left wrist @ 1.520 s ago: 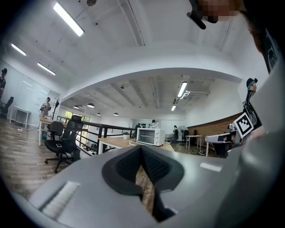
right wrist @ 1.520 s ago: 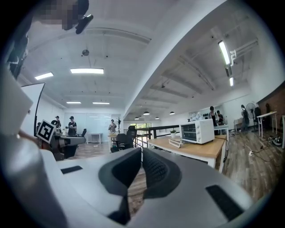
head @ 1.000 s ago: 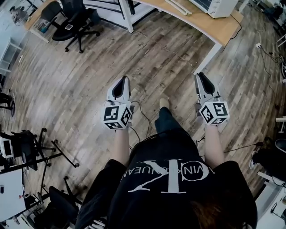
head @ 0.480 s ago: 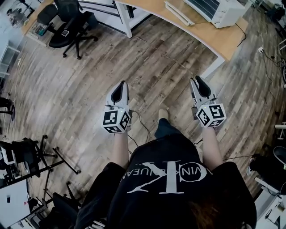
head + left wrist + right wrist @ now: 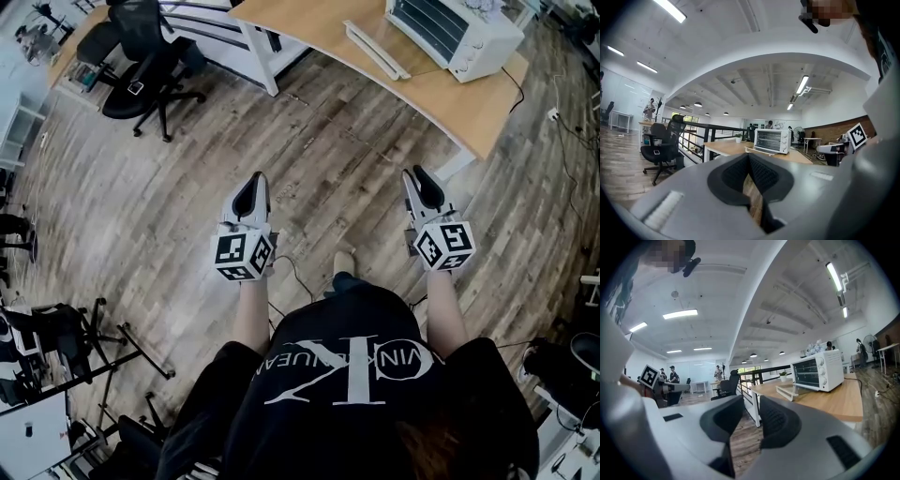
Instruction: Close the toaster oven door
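Up at the table's (image 5: 450, 86) far right corner sits the toaster oven (image 5: 455, 33), its door (image 5: 375, 49) dropped open. The right gripper (image 5: 419, 176), slightly parted and empty, is nearer than the left gripper (image 5: 254, 180), which is closed on nothing.

Mostly worn wood-plank floor (image 5: 328, 159) on my feed. On the far side there's a light wood desk (image 5: 309, 23) on white legs, with a black office chair (image 5: 141, 56) off to the far left. Some black stands (image 5: 56, 328) clutter the near left, and a thin cable (image 5: 291, 266) snakes over the floor mid-scene. Past the desk I can see a black railing (image 5: 723, 129) and a small potted plant (image 5: 738, 137).
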### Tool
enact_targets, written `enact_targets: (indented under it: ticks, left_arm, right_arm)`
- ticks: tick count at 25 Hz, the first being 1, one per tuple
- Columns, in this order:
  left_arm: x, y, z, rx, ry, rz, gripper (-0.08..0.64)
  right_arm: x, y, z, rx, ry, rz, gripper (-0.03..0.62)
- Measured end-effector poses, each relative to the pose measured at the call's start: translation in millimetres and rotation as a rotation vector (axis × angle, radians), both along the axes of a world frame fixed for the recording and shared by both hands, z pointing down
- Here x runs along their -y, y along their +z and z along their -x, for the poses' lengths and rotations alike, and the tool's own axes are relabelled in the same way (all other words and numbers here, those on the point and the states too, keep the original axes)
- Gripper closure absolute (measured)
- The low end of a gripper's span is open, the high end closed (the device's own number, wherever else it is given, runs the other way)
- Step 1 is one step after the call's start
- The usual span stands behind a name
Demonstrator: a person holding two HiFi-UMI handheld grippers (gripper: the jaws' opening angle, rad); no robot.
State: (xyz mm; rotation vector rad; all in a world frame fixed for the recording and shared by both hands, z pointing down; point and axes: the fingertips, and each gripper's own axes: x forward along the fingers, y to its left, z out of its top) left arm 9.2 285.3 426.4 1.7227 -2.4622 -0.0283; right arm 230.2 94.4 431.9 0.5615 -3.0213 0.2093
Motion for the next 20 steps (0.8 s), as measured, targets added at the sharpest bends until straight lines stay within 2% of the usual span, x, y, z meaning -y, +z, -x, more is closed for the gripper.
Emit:
enact_targets:
  ticks: [9,20]
  left_arm:
    - [60,-6,29,0.021,0.005,-0.03,0.549]
    - [123,-17,40,0.049,0.055,-0.037,0.549]
  right_arm:
    - [57,-2,31,0.009,-0.002,-0.021,0.52]
    - [101,-1,31,0.015,0.034,-0.015,0.52]
